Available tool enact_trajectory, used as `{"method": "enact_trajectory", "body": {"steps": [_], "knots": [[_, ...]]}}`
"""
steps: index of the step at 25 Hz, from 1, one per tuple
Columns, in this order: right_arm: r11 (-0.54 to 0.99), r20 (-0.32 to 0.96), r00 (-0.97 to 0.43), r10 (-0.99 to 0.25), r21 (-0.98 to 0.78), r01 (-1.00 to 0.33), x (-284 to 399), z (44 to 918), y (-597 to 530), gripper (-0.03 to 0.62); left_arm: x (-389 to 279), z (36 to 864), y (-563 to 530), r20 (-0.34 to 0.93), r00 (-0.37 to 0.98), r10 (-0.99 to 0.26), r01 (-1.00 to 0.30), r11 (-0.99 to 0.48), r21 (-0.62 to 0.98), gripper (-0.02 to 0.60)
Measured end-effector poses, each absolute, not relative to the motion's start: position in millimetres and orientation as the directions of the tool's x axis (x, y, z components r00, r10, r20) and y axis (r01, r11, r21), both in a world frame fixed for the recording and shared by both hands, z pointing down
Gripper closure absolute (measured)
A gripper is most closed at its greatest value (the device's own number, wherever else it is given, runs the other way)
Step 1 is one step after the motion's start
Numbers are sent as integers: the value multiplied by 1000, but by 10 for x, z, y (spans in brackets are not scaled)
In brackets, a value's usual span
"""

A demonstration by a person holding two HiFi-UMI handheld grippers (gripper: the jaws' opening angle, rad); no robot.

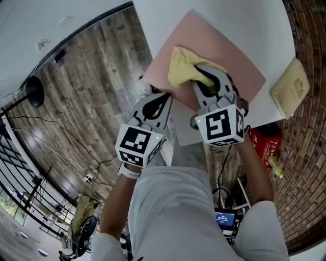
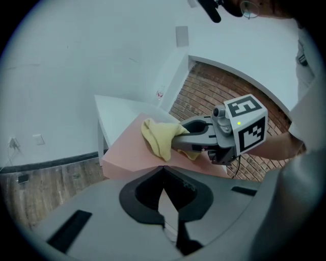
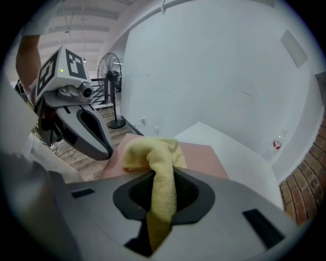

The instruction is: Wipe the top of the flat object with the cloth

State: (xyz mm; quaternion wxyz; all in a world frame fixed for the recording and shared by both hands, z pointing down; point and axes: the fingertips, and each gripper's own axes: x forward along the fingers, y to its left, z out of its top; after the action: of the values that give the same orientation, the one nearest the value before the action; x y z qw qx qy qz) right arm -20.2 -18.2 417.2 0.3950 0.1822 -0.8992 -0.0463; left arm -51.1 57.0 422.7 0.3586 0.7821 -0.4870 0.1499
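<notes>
Head view: a pink flat board [image 1: 229, 56] lies on the white table [image 1: 229, 15] with the yellow cloth [image 1: 183, 66] on its left part. The right gripper [image 1: 206, 76] holds the cloth. To the right is a red box [image 1: 267, 145], its print too small to read.

Left gripper view: the left gripper [image 2: 163, 171] has its jaws together at the board's [image 2: 130, 153] near edge.

Right gripper view: the right gripper's [image 3: 163, 178] jaws clamp the cloth [image 3: 153, 153].

The right tongs [image 1: 210, 79] swallow the near end of the cloth [image 1: 181, 66] and cover the six-o'clock corner of the pink board [image 1: 224, 51]; the surface [image 1: 168, 20] runs off at twelve.
</notes>
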Motion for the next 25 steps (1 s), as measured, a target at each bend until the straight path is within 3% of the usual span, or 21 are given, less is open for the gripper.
{"method": "enact_trajectory", "body": {"steps": [15,21,25], "knots": [[968,705,-664,-249,193,-158,-457,4165,560,531,-762,3984,788,557,442,-704,-880,-218,423,563],[978,705,-686,-180,206,-45,-669,4165,581,531,-877,3988,819,561,419,-714,-886,-187,424,563],[975,698,-691,-188,220,-43,-772,4184,404,531,-892,3984,760,557,417,-718,-886,-186,424,563]]}}
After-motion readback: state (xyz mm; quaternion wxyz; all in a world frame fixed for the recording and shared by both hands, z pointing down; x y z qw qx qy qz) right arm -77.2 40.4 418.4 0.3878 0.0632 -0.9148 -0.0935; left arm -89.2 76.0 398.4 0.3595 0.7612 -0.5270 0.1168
